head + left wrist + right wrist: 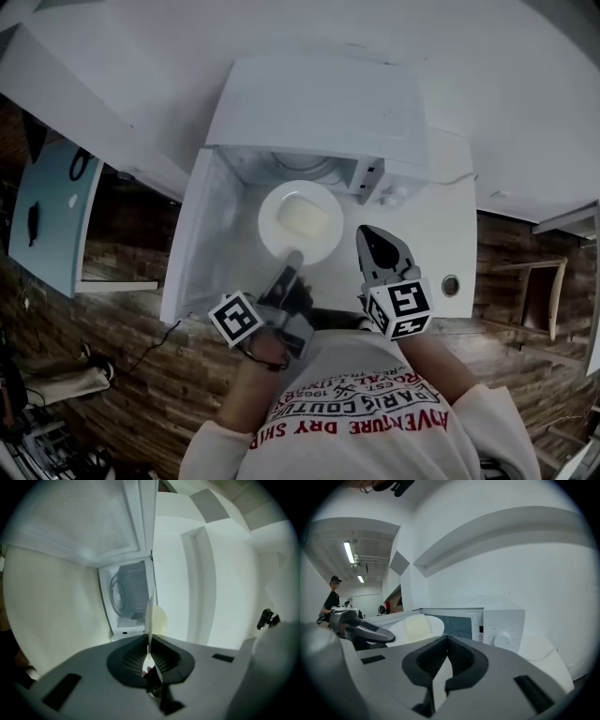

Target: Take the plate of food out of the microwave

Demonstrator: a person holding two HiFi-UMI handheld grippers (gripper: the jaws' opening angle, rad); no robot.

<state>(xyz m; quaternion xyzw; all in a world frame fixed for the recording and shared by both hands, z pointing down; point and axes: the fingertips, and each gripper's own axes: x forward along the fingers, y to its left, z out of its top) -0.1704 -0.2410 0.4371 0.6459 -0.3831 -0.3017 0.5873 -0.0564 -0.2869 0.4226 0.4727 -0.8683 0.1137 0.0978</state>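
Note:
A white plate (277, 236) carrying a pale yellow block of food (305, 217) hangs in front of the open white microwave (319, 103), level with its opening. My left gripper (292, 255) is shut on the plate's near rim. In the left gripper view the plate (150, 616) shows edge-on between the jaws of the left gripper (150, 641), with the food (160, 619) on its right and the microwave cavity (129, 595) behind. My right gripper (366, 232) stands just right of the plate, shut and holding nothing. In the right gripper view the right gripper (447, 637) points at the microwave front, with the plate (426, 620) to its left.
The microwave door (202, 234) stands swung open on the left. The control panel with a knob (502, 639) is on the microwave's right. A white counter (441, 234) with a round hole (451, 284) lies to the right. A person (332, 601) stands far off on the left.

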